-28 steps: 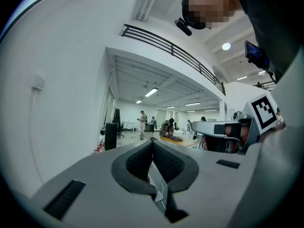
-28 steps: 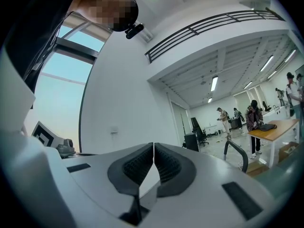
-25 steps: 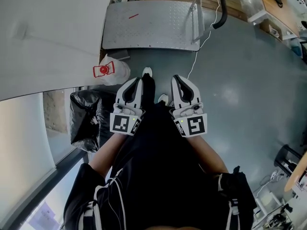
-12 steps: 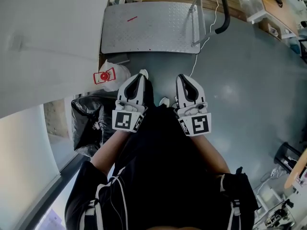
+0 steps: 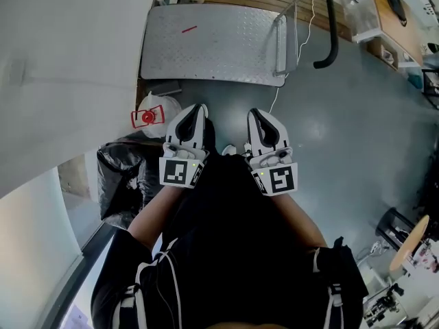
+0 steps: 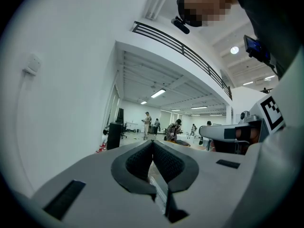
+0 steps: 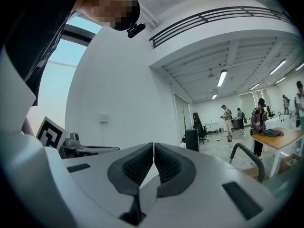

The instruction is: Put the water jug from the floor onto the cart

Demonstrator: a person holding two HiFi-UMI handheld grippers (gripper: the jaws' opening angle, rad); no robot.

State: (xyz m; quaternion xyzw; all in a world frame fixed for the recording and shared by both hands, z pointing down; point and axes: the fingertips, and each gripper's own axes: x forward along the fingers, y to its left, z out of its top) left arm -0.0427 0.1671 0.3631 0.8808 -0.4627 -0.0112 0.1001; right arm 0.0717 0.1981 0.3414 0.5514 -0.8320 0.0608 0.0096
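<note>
The water jug (image 5: 162, 107), clear plastic with a red label at its cap, stands on the grey floor by the white wall, just below the cart's near-left corner. The cart's bare metal deck (image 5: 212, 43) lies ahead, its black handle (image 5: 328, 26) at the right end. My left gripper (image 5: 197, 110) is shut and empty, pointing level, its tips just right of the jug and above it. My right gripper (image 5: 255, 114) is held beside it, also shut and empty. In the left gripper view (image 6: 153, 144) and right gripper view (image 7: 153, 146) the pads meet with nothing between them.
A black rubbish bag (image 5: 127, 177) sits on the floor left of my legs, behind the jug. A white wall (image 5: 68, 53) runs along the left. A white cable (image 5: 278, 94) trails across the floor from the cart. Benches and clutter stand at the far right (image 5: 405, 19).
I have stepped towards the cart: its deck and handle sit lower and fuller in the head view, and the jug is now beside the left gripper. Both grippers stayed shut and side by side.
</note>
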